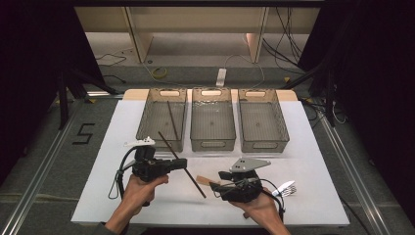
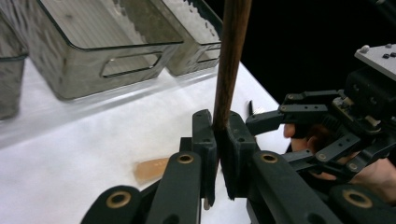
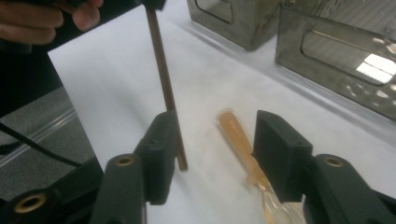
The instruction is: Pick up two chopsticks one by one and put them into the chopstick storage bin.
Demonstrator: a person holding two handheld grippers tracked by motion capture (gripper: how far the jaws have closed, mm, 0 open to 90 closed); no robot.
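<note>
High view is showing the left gripper pinching a thin dark brown chopstick slanting from eleven to five o'clock above the white table, left gripper view is showing its woodgrain rising toward twelve, and right gripper view is showing the right gripper standing spread.

High view looks down; both close gripper views share the chopstick.

A white counter carries three clear plastic bins in a row along its far edge: left bin, middle bin and right bin, close beside one another. Nearer the person, a wooden-handled utensil lies flat on it, and a metal fork lies toward the right.
</note>
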